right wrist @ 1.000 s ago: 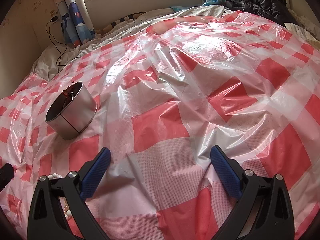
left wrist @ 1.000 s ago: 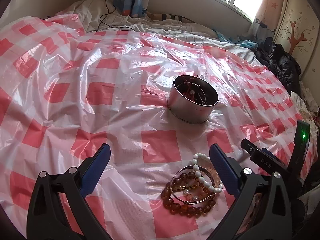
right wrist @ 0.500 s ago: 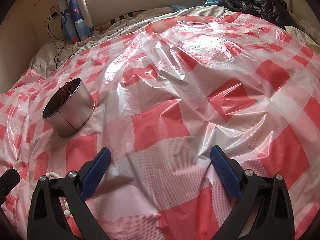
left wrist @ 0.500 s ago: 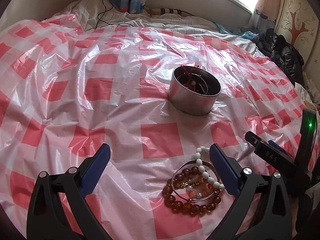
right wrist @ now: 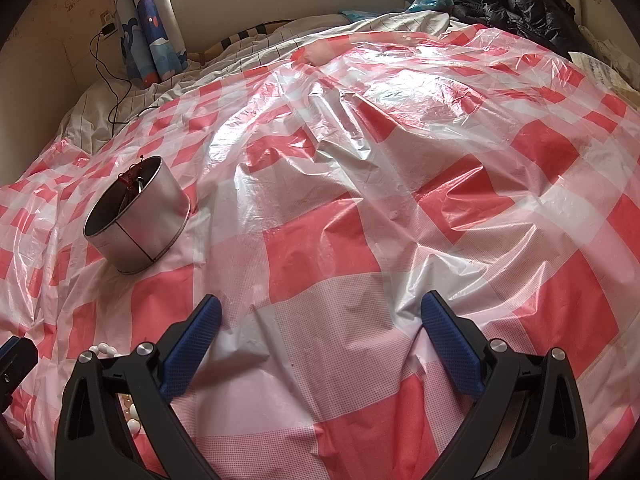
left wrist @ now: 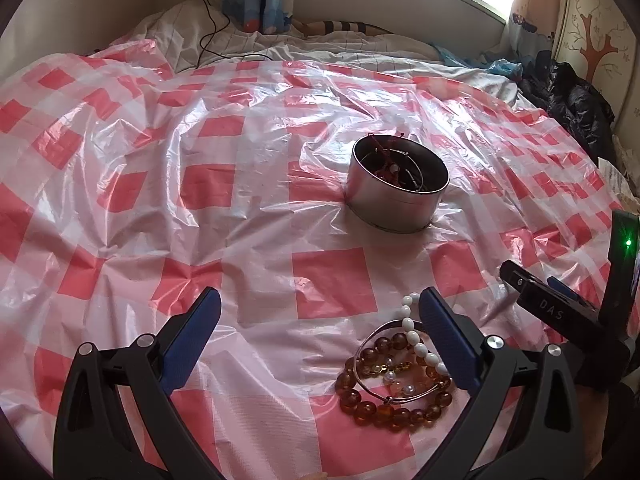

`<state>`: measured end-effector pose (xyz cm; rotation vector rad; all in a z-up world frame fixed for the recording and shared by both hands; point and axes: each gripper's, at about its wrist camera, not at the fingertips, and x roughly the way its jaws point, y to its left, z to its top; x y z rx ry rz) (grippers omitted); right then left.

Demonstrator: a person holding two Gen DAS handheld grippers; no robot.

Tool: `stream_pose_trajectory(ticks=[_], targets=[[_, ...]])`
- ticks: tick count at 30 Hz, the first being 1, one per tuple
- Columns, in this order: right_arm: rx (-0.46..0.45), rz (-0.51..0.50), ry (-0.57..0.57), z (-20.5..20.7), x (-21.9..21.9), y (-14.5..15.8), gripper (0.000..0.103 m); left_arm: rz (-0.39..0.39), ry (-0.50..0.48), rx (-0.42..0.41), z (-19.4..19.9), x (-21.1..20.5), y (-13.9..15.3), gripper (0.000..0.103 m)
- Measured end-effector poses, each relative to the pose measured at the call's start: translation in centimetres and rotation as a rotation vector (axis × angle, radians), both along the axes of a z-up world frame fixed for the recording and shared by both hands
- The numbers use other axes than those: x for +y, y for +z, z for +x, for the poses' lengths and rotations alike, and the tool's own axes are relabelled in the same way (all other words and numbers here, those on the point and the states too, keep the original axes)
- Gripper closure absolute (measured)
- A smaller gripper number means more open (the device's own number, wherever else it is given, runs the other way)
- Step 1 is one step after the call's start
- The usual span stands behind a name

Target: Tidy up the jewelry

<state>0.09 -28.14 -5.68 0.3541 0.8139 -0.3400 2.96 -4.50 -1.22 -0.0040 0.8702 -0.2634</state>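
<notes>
**Both tools wide apart over the bed, bracelets loose**

The left tool (left wrist: 318, 312) is spread wide and holds nothing. Just inside its right finger lies a pile of bracelets (left wrist: 396, 376): amber beads, white beads and a metal bangle, on the red-checked sheet (left wrist: 328, 288). Farther off stands the tin (left wrist: 398, 184), jewelry already inside. The right tool (right wrist: 320, 318) is likewise spread and empty, with the tin (right wrist: 138, 216) far to its left.

Both wrist views low, sharing the tin (left wrist: 398, 184)
</notes>
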Motion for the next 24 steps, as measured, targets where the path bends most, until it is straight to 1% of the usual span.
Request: stream_pose_trajectory(ticks=[13, 16, 19, 22, 24], targets=[[-0.004, 0.001, 0.001, 0.1, 0.1, 0.1, 0.007, 0.045, -0.01, -0.025, -0.2, -0.5, 0.1, 0.008], [-0.021, 0.017, 0.001, -0.2, -0.2, 0.3, 0.007, 0.071, -0.012, -0.041, -0.3, -0.7, 0.2, 0.008], [-0.065, 0.035, 0.003, -0.9, -0.3, 1.2, 0.007, 0.083, -0.022, -0.052, -0.2, -0.7, 0.2, 0.008], [-0.095, 0.024, 0.071, -1.6, 0.9, 2.9, 0.007, 0.071, -0.001, -0.041, 0.2, 0.3, 0.2, 0.008], [-0.088, 0.004, 0.167, -2.0, 2.4, 4.0, 0.007, 0.03, 0.022, -0.018, 0.7, 1.5, 0.3, 0.008]])
